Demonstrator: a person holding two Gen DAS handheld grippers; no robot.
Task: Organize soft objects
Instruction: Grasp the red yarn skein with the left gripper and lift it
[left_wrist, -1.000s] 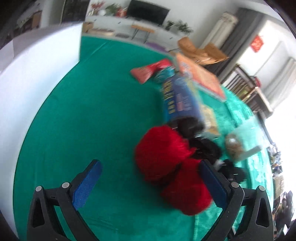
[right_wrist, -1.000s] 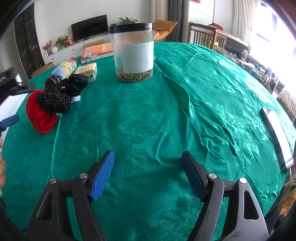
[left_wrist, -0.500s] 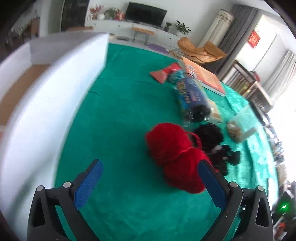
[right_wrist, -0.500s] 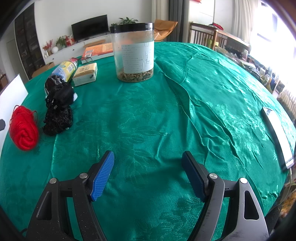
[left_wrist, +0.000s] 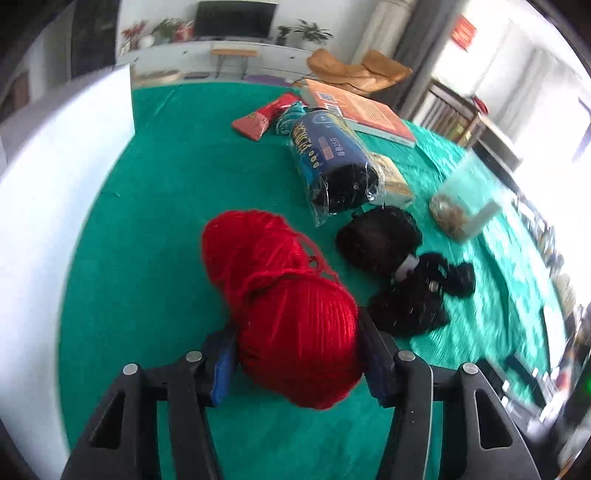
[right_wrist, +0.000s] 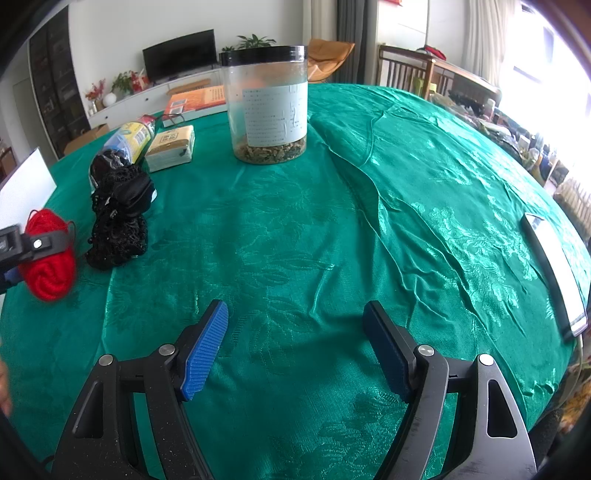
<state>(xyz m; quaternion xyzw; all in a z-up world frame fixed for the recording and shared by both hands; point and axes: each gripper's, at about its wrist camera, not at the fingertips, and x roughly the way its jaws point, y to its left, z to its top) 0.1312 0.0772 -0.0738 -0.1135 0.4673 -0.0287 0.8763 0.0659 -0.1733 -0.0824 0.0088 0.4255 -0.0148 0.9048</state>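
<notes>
Yarn (left_wrist: 291, 317), a red skein, sits pinched at its near end between the jaws of the left gripper (left_wrist: 295, 354); the right gripper (right_wrist: 295, 347) hangs wide over bare table (right_wrist: 332, 229). Ahead of the left jaws, a loose strand trails toward the black netting (left_wrist: 406, 310), so lifting could snag it, and the soft bulk may slump free.

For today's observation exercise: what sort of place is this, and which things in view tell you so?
Most likely a home living and dining room. A television stands on a low white cabinet with houseplants, and a green tablecloth covers the table, with wooden chairs beyond.
</notes>
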